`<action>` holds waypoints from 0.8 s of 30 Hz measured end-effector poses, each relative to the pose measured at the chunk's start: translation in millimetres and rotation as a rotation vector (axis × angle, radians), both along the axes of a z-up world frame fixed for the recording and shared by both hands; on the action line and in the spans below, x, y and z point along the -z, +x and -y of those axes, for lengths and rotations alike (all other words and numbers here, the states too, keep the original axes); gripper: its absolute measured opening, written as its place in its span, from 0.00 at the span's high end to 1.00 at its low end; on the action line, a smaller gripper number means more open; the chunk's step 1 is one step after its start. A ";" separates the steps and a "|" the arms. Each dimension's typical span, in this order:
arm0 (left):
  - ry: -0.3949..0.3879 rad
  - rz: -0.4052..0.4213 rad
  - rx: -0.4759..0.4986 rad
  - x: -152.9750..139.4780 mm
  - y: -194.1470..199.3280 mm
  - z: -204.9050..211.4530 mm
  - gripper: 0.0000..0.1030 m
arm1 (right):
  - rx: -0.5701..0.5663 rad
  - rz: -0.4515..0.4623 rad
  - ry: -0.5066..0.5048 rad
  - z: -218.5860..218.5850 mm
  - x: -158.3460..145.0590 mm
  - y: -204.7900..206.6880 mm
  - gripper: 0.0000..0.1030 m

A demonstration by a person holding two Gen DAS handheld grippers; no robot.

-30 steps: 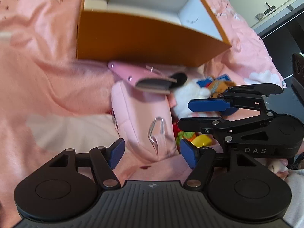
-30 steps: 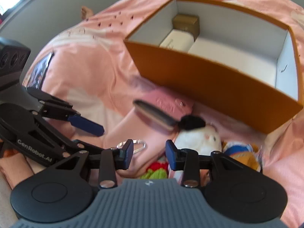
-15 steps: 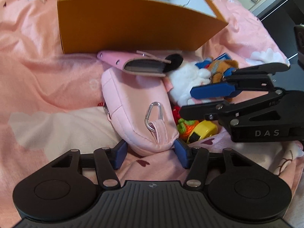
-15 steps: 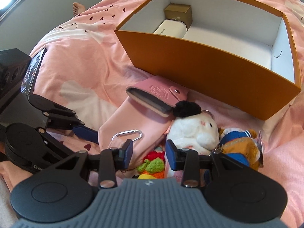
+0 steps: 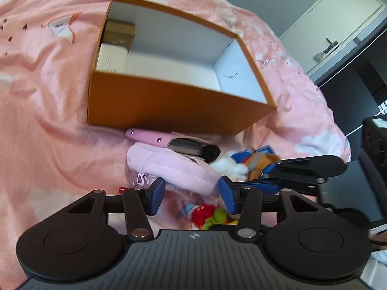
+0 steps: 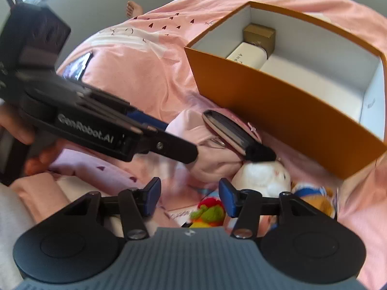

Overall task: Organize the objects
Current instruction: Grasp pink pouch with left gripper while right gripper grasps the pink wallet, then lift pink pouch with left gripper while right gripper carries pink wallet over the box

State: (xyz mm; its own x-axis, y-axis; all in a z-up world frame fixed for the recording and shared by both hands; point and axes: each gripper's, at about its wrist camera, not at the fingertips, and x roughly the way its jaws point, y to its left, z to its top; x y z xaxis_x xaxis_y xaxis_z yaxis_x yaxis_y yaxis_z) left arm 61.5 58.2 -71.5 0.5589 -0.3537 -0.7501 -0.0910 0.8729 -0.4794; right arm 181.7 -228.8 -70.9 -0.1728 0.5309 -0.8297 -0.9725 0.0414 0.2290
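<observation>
An open orange box (image 5: 169,106) with a white inside lies on the pink bedding; it also shows in the right wrist view (image 6: 278,96). It holds a white box (image 5: 112,59) and a gold box (image 5: 119,32). In front of it lie a pink pouch (image 5: 179,166), a pink wallet (image 5: 154,139), a white plush (image 6: 263,174), a blue-orange plush (image 5: 256,160) and a red-green knitted toy (image 5: 210,215). My left gripper (image 5: 192,194) is shut on the pouch's near end and holds it raised. My right gripper (image 6: 189,197) is open and empty above the knitted toy (image 6: 208,211).
Pink bedding (image 5: 43,111) covers everything around the box. A phone (image 6: 77,66) lies on the bedding at the left in the right wrist view. A white cabinet (image 5: 338,24) and dark furniture stand at the far right. A bare foot (image 6: 132,8) shows far off.
My left gripper has closed on the pink pouch and lifted it, so the box now shows from above. My right gripper has opened wider and drawn back a little.
</observation>
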 end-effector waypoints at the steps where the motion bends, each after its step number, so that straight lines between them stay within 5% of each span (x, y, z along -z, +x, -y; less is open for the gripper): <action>1: 0.002 0.006 -0.001 -1.0 1.0 -0.2 0.48 | 0.002 0.006 0.000 -1.7 1.4 0.6 0.50; 5: -0.004 0.010 -0.026 -1.3 1.6 -7.1 0.47 | 0.046 0.060 -0.006 -10.4 5.1 6.4 0.84; 10: 0.083 0.063 0.016 -13.8 -1.1 -11.9 0.32 | 0.119 0.036 0.039 -14.9 0.5 25.9 0.86; 16: 0.263 0.057 0.076 -1.4 14.5 -4.4 0.29 | 0.170 0.039 0.070 -25.1 -3.9 44.2 0.87; 24: 0.291 0.037 0.140 31.0 38.9 5.5 0.31 | 0.216 0.002 0.068 -31.7 5.2 56.3 0.86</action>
State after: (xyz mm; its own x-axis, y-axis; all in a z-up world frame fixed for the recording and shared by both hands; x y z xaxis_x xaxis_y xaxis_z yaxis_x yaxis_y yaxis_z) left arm 100.4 52.7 -102.5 0.5490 -0.2024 -0.8109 0.0524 0.9767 -0.2083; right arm 238.0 -197.1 -76.1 -0.0473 0.6102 -0.7908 -0.9433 0.2330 0.2362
